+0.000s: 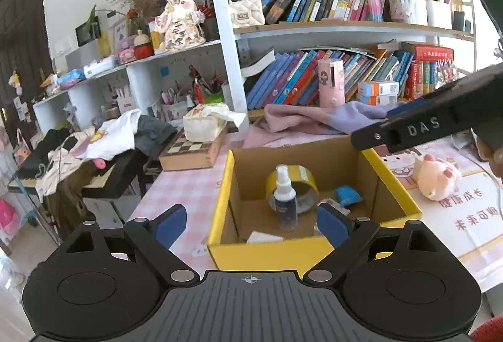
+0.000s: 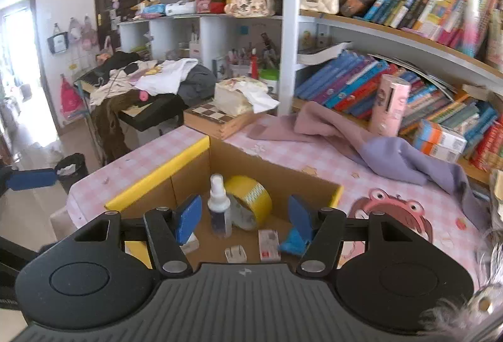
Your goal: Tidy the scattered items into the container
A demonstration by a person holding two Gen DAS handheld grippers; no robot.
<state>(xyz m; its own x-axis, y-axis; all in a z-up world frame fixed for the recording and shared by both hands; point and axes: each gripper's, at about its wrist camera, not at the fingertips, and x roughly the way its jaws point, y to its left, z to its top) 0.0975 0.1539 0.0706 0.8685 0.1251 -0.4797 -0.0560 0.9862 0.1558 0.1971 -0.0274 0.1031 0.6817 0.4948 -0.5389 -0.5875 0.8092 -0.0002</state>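
A yellow-edged cardboard box (image 1: 220, 200) (image 2: 157, 172) stands on the pink checked table. Inside it a small spray bottle (image 1: 284, 199) (image 2: 218, 206) stands upright beside a roll of yellow tape (image 1: 303, 181) (image 2: 251, 200). A blue item (image 1: 347, 194) (image 2: 292, 239), a white plug (image 2: 235, 253) and a small white-and-red box (image 2: 268, 244) lie on the box floor. My left gripper (image 1: 251, 224) is open and empty at the box's near wall. My right gripper (image 2: 245, 216) is open and empty over the box; it also shows in the left wrist view (image 1: 418, 128).
A pink pig plush (image 1: 437, 176) lies on the table right of the box. A pink and purple cloth (image 2: 377, 147) lies behind it. A chessboard case (image 1: 191, 150) with a tissue pack stands at the back left. Bookshelves rise behind; a cluttered keyboard stand and a waste bin (image 2: 70, 170) stand left.
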